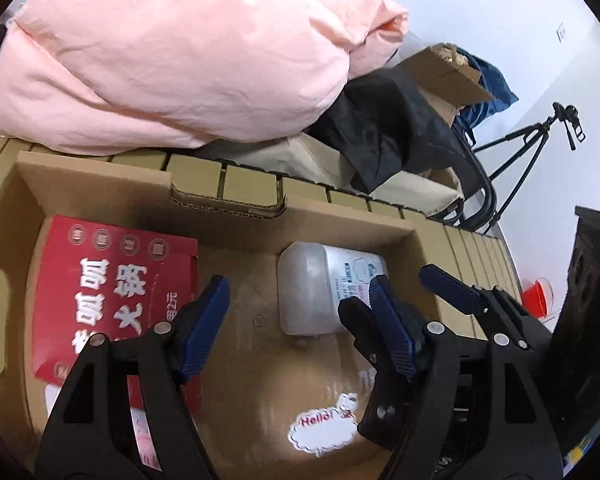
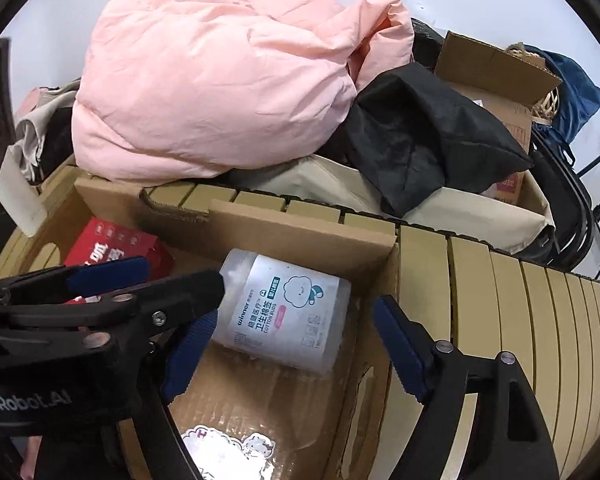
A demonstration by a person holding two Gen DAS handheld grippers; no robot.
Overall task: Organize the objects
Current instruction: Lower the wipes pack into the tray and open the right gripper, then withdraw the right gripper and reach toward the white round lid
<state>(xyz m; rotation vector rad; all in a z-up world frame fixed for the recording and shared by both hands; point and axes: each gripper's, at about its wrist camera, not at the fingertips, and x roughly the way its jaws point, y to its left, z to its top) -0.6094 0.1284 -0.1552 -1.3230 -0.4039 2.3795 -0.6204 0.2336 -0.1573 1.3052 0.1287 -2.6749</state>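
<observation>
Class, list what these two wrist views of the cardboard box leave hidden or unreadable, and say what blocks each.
- Red packet: its lower part is covered by the left gripper in the left view.
- Cotton bud tub: left end hidden by a gripper finger, right view.
- Hello sticker: the drawing above the word is too small, left view.
- Brown carton behind: contents hidden by flaps and black cloth.

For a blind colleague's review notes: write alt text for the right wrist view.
A white plastic cotton-bud tub lies on its side in an open brown cardboard box, between the open right gripper jaws. The left gripper reaches in beside a red printed carton; a pink padded jacket is heaped behind.
</observation>
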